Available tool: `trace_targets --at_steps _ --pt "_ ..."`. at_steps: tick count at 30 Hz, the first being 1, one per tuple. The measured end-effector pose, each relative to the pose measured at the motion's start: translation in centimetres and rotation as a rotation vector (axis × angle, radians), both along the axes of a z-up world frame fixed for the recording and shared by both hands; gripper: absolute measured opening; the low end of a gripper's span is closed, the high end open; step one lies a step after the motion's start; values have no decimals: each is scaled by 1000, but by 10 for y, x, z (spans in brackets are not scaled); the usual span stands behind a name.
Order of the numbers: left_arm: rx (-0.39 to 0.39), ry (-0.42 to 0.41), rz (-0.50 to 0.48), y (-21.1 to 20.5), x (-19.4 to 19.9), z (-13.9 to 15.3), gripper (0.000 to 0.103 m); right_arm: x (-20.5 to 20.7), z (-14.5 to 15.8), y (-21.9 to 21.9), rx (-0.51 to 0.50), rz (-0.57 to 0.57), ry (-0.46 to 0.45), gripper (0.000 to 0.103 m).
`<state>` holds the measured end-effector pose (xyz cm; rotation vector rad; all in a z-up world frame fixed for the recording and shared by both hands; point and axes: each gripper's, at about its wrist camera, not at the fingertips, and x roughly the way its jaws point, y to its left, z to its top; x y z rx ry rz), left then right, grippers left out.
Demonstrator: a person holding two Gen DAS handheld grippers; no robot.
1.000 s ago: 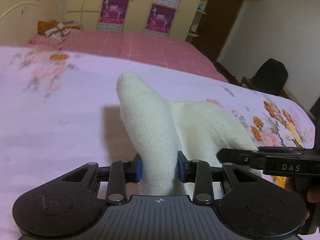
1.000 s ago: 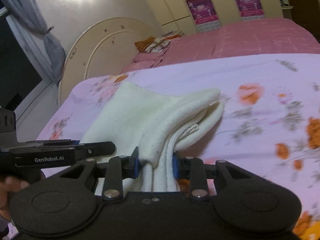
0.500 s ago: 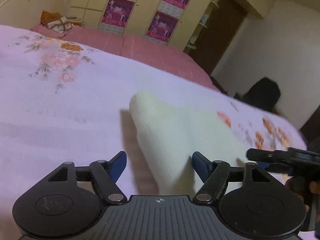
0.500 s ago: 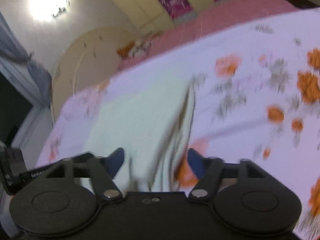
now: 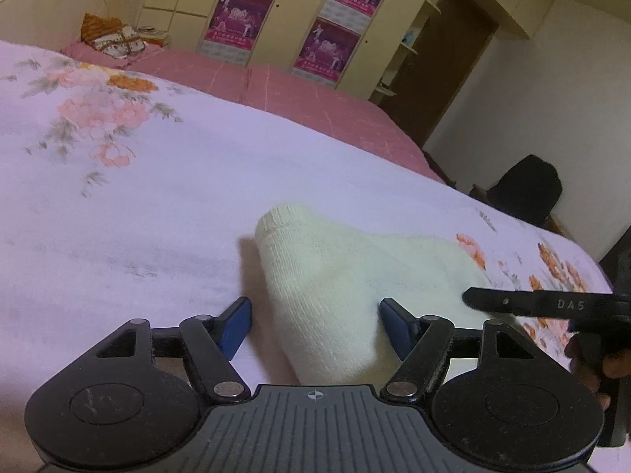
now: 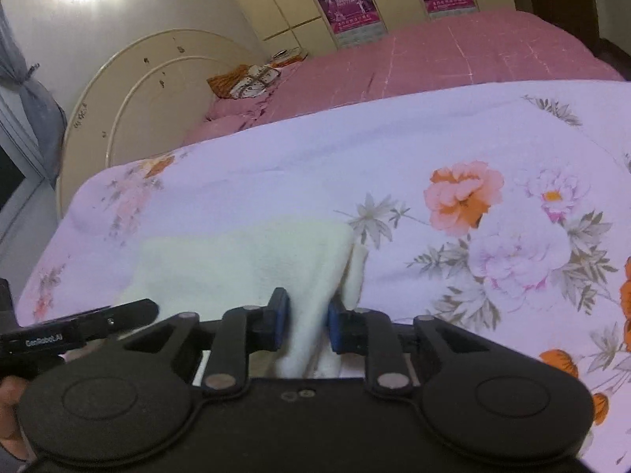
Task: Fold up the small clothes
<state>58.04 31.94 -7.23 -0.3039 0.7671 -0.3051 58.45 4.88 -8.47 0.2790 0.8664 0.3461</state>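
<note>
Cream knitted garment [image 5: 347, 276] lies folded on the lilac flowered bedspread [image 5: 157, 197] in front of you, near the foot of the bed, with plain sheet around it so the fold has room to settle.

On the left side, your left gripper [image 5: 315, 325] hangs low over the near end of the garment with its jaws wide apart. The blue pads [image 5: 236, 325] stand clear of the knit on both sides and touch nothing, so this end is let go and rests under its own weight. The rounded folded corner points away from you, towards the pink bed [image 5: 315, 94] and the cupboards with posters beyond.

Moving right, the black nose of the other tool crosses the edge of this view just beside the garment, with part of your hand [image 5: 591, 358] behind it.

On the right side, your right gripper [image 6: 305, 325] has its jaws drawn in close, having just been closing, and they pinch a bunched ridge of the cream knit between the pads. Several layers show at that edge [image 6: 355, 272], so the pinch probably keeps them stacked while the other end lies free. To the right of the garment the bedspread carries large pink and orange flowers [image 6: 463, 197].
</note>
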Motion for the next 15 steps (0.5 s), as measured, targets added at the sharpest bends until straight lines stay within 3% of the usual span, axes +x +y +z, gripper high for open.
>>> trace_targets --at_steps 2,3,8,13,15 --pt "64 -56 -3 0 -18 15 71 -8 9 2 -40 -14 -17 26" --pt "97 -82 -6 0 -29 22 71 -18 18 5 -75 -15 -57 24" --pt "156 -69 -21 -3 -64 24 71 -70 46 26 -146 122 -177 24" --pt "181 -43 12 -13 -66 18 71 -84 20 49 -352 208 -134 21" --pt "208 -43 35 -19 -68 22 71 -79 20 47 -327 188 -132 21"
